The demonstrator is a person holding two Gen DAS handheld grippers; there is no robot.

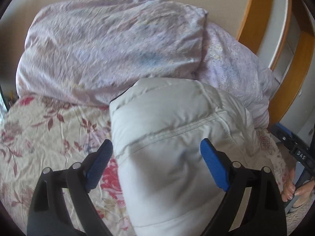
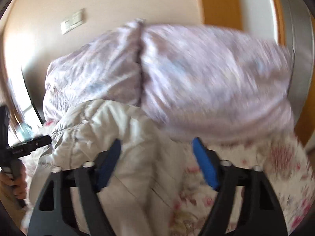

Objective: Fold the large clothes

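Observation:
A puffy off-white padded jacket (image 1: 169, 137) lies bundled on a floral bedsheet (image 1: 49, 137). My left gripper (image 1: 156, 149) is open, its blue pads either side of the jacket, above it. In the right wrist view the jacket (image 2: 110, 129) lies left of centre on the sheet (image 2: 246, 177). My right gripper (image 2: 156, 147) is open, over the jacket's right edge; the view is motion-blurred. The left gripper's body (image 2: 25, 145) and the hand holding it show at the far left.
A big pale lilac duvet (image 1: 110, 47) is heaped behind the jacket, also in the right wrist view (image 2: 196, 74). A wooden frame (image 1: 261, 11) and white wall stand at the right. The right gripper's body (image 1: 295, 149) and hand sit at the bed's right edge.

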